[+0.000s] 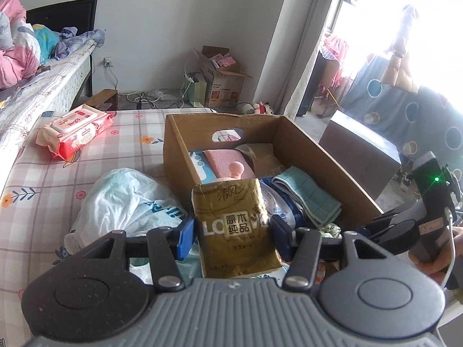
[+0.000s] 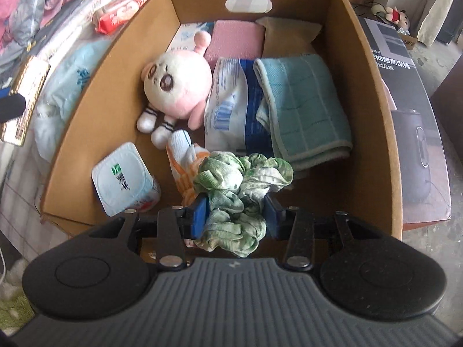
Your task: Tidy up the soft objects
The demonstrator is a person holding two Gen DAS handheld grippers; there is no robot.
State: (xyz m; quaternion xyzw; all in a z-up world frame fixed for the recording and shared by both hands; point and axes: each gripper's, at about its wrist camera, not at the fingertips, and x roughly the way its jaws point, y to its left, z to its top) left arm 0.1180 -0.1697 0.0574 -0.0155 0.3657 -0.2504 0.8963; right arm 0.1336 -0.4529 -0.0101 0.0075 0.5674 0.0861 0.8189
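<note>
Right gripper (image 2: 235,212) clenched on crumpled green cloth (image 2: 237,199), low over near end of cardboard box (image 2: 373,92); cloth hangs between blue pads, free floor just ahead and below, so this hand nearer to drop.

Left gripper (image 1: 233,231) grasping gold tissue pack (image 1: 235,225), long axis upright, pointing away from fingers. Pack outside box, at near-left wall; box lies ahead and right.

Farther: plush doll (image 2: 176,86), teal towel (image 2: 301,104), red wipes pack (image 1: 75,127) on bed.
</note>
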